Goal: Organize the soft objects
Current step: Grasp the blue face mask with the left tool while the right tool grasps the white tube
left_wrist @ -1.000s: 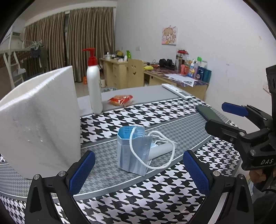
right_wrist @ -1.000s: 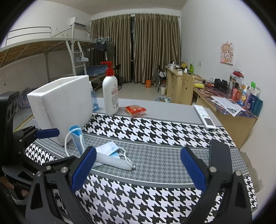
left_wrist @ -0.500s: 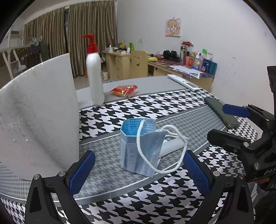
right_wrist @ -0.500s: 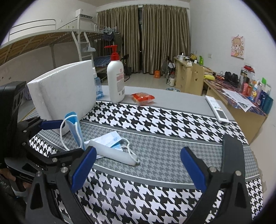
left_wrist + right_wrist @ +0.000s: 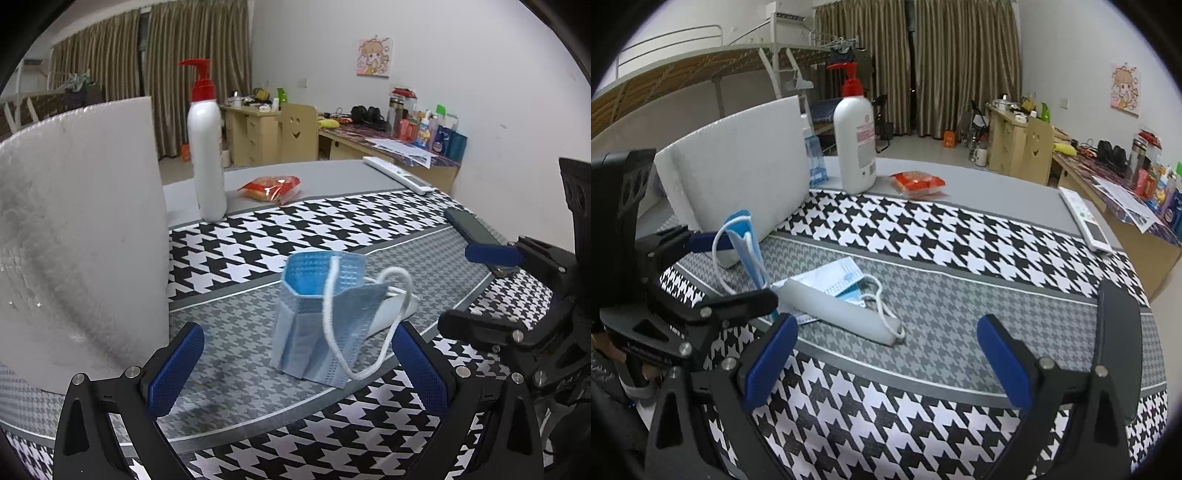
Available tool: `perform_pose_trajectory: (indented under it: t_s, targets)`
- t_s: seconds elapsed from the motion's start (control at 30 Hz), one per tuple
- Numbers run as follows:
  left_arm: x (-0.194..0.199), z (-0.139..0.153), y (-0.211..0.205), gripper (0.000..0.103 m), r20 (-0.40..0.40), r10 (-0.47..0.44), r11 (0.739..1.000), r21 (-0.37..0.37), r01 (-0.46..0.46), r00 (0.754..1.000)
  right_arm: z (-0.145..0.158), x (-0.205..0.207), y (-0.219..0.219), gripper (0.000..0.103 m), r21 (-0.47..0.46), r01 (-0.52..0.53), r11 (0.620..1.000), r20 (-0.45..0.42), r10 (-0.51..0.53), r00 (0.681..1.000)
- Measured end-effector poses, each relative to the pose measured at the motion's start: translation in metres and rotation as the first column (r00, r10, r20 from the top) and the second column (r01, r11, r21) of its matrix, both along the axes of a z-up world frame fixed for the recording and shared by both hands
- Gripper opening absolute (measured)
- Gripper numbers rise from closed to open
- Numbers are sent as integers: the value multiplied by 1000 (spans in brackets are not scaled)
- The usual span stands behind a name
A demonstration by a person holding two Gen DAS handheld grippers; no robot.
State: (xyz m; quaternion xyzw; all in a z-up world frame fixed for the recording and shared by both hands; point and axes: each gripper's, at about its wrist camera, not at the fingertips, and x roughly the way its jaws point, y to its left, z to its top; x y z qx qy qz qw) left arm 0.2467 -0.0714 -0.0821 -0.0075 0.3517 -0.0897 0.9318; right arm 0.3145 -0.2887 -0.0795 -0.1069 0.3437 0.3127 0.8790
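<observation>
A folded blue face mask (image 5: pixel 314 321) stands upright on the houndstooth cloth, its white ear loop hanging down in front. My left gripper (image 5: pixel 295 369) is open, its blue pads low on either side of the mask, just short of it. From the right wrist view the same mask (image 5: pixel 744 240) rises between the left gripper's two fingers. Behind it a white tube (image 5: pixel 842 310) lies across a second flat mask (image 5: pixel 842 275). My right gripper (image 5: pixel 888 362) is open above the cloth, with nothing between its pads.
A white foam block (image 5: pixel 81 240) stands close on the left of the mask. Further back are a white pump bottle (image 5: pixel 205 147), an orange snack pack (image 5: pixel 271 186), a remote (image 5: pixel 397 175) and a dark phone (image 5: pixel 469 225).
My left gripper has dropped lower and moved closer to the upright mask, which now looks larger between its pads. The right gripper has edged forward towards the tube. Both stayed open.
</observation>
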Motion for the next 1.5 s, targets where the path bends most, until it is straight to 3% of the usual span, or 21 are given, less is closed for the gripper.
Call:
perform_pose_trajectory:
  t_s: [0.17, 0.47, 0.73, 1.1, 1.27, 1.5]
  targets:
    - [-1, 2, 5, 102, 11, 27, 1000, -10, -27, 1000, -6, 0, 12, 85, -22, -60, 998, -22, 60, 998]
    - [1, 0, 15, 102, -10, 48, 998, -43, -48, 999, -9, -2, 30, 78, -59, -143, 988, -34, 142, 989]
    - [0, 1, 16, 102, -11, 36, 998, -45, -36, 999, -22, 5, 40, 61, -116, -190, 975, -84, 181, 980]
    - [1, -1, 15, 102, -23, 29, 998, -50, -30, 999, -26, 11, 49, 56, -159, -196, 968, -91, 184, 979]
    - [1, -2, 15, 102, -27, 29, 998, -51, -31, 999, -24, 17, 43, 31, -172, -169, 970, -93, 155, 984]
    - [-1, -1, 13, 102, -22, 21, 999, -48, -22, 1000, -16, 7, 42, 30, -211, -198, 957, -34, 195, 980]
